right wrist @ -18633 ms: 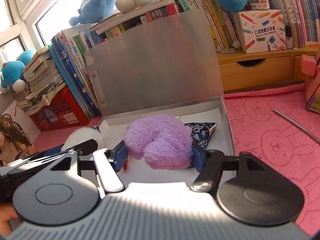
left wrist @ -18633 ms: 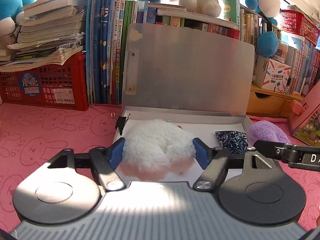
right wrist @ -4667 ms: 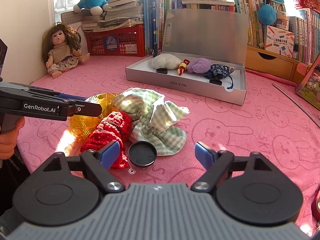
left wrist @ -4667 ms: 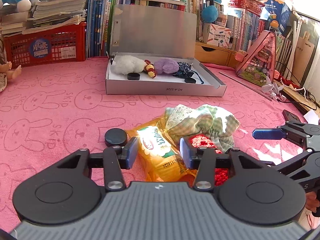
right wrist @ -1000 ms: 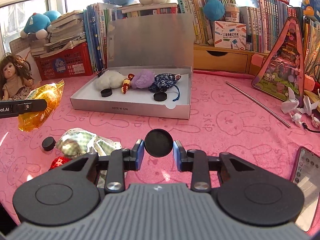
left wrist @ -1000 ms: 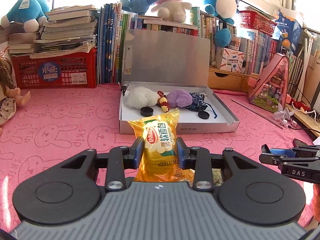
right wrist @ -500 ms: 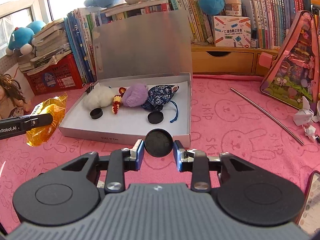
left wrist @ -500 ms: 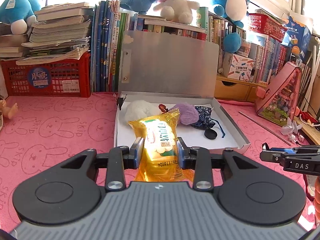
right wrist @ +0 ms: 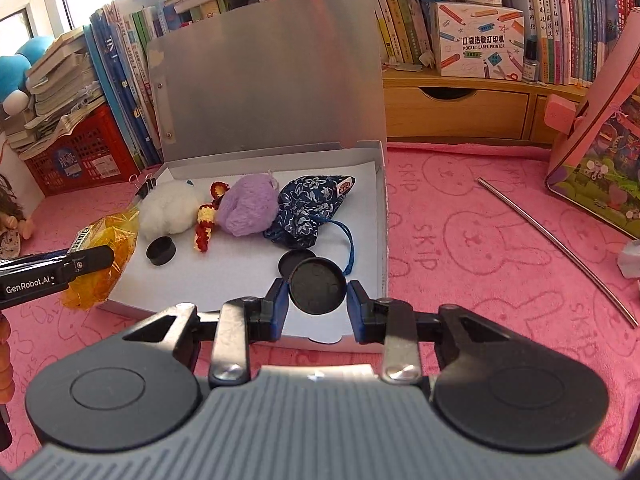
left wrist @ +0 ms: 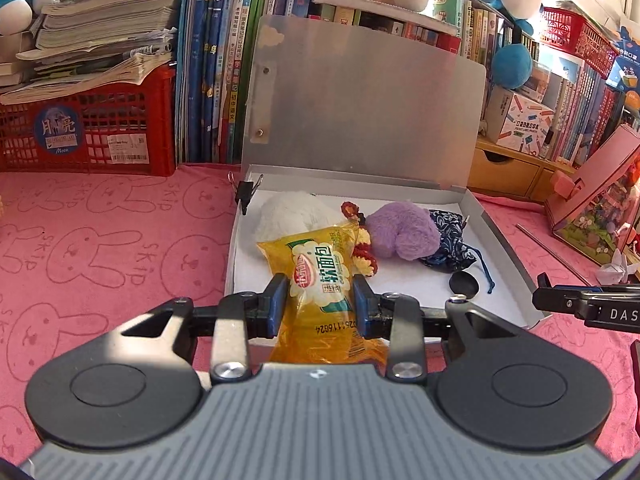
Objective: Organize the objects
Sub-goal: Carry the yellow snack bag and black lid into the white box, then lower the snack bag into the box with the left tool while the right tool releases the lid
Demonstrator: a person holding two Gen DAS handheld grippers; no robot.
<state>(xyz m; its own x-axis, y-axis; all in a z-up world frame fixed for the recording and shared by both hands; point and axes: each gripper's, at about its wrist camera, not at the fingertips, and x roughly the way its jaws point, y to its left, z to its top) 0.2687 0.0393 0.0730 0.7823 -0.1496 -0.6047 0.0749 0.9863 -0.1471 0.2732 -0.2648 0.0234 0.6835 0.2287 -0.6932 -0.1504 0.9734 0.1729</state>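
My left gripper [left wrist: 319, 300] is shut on a yellow snack packet [left wrist: 320, 276] and holds it over the front left edge of the open silver box [left wrist: 516, 276]. My right gripper [right wrist: 318, 298] is shut on a round black lid [right wrist: 318, 286], held over the box's front right part [right wrist: 382, 216]. The packet also shows in the right wrist view [right wrist: 106, 256]. In the box lie a white plush [right wrist: 170, 210], a red-yellow knitted piece [right wrist: 206, 222], a purple plush [right wrist: 250, 204], a blue floral pouch [right wrist: 308, 208] and two black lids [right wrist: 161, 251].
The box stands on a pink bunny-print cloth [left wrist: 100, 248] with its lid raised. Behind are a red crate [left wrist: 84, 136], upright books [left wrist: 208, 60] and a wooden drawer unit [right wrist: 456, 108]. A metal rod [right wrist: 556, 240] and a pink house-shaped box [right wrist: 600, 152] lie to the right.
Both grippers have moved forward to the box. The packet now hangs over its front left edge and the black lid over its front right part.
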